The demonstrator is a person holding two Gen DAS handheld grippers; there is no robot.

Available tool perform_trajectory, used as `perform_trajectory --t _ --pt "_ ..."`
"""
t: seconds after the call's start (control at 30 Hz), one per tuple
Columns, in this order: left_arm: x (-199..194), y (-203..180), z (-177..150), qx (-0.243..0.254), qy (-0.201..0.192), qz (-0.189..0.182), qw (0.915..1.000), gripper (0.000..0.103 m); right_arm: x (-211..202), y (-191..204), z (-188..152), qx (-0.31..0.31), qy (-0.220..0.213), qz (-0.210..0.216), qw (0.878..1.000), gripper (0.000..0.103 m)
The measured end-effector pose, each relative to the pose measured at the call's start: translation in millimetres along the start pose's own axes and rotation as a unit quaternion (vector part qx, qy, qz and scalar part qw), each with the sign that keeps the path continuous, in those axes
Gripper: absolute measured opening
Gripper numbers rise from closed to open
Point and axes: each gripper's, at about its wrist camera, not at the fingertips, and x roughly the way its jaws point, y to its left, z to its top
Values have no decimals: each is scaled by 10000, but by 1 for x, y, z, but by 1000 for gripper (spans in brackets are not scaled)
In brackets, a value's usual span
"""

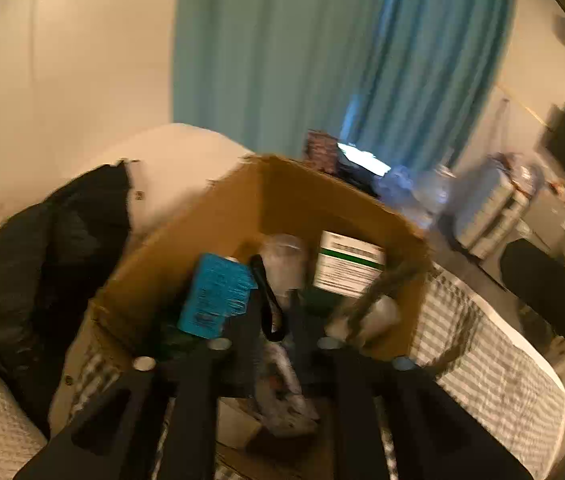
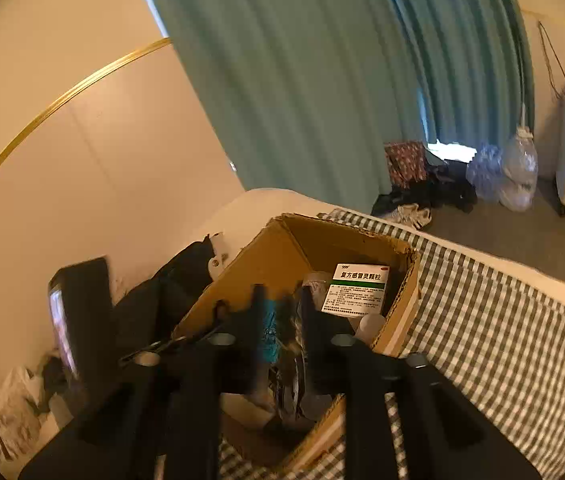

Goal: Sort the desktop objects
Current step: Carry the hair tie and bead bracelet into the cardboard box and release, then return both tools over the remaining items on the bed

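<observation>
- Our left gripper [image 1: 278, 320] and right gripper [image 2: 282, 312] both hang over an open cardboard box [image 1: 186, 252] and tilt down into it.
- The left jaws stand apart. A black clip [image 1: 268, 300] lies between them, but blur hides whether the pads touch it.
- The right jaws also stand apart. A blue packet [image 2: 271, 332] and something dark sit in the gap below, seemingly unheld.
- Inside the box, ahead of both grippers, a white medicine carton [image 2: 358, 288] with a green stripe leans on the far wall.
- The same blue packet [image 1: 214, 296] sits just left of the left jaws, and a clear cup [image 1: 284, 256] stands just beyond them.
- The box rests on a checked cloth [image 2: 482, 320], which runs off to the right of the grippers.
- To do this step well, we judge we should slow down, let the view settle, choose one item, and close squarely on it, clear of its neighbours.
</observation>
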Motion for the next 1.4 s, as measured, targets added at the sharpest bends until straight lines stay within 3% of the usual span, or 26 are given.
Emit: perform_trajectory --t 0.03,0.07,0.13,0.2,0.3,0.37,0.5,0.7,0.83,0.93,1.07,1.17,1.27,1.4 --pt "4 3 0 -37 -2 125 9999 65 4 -5 1 170 13 7 9999 60" --pt "6 6 -1 -65 -51 239 9997 77 3 -9 4 230 -74 -38 9997 62" --pt "10 5 -3 108 -172 549 9983 78 -4 -15 6 133 -166 -198 9996 62" --pt "13 1 -2 255 -191 575 9978 79 -13 -24 4 -51 -143 -404 9991 62" --pt "17 -12 -8 359 -104 412 9985 81 -33 -43 -1 -308 -73 -733 9968 62" --pt "17 -31 -14 693 -37 282 9972 84 -54 -67 -14 -316 72 -987 9946 64" --pt "12 -69 -27 1240 47 107 9922 94 -102 -120 -44 -151 385 -1561 9869 67" --pt "-3 -123 -57 1378 490 -567 9876 100 -163 -190 -104 404 652 -2198 9725 69" --pt "-18 -166 -94 1552 926 -1293 9750 101 -184 -233 -143 1230 1061 -2396 9572 69" --pt "-25 -195 -132 1682 1251 -1630 9641 101 -189 -259 -157 1698 1337 -2548 9425 69" --pt "-22 -232 -187 2580 1564 -1516 9413 101 -189 -282 -172 2167 1575 -2422 9325 69" --pt "-21 -246 -216 3183 1741 -1403 9213 101 -183 -300 -190 2486 1977 -2442 9162 69" --pt "-18 -252 -227 3321 1755 -1298 9176 101 -166 -324 -214 3058 2432 -2234 8930 69" --pt "-6 -251 -238 3445 1934 -1193 9109 99 -159 -337 -237 3487 2552 -2102 8770 69"
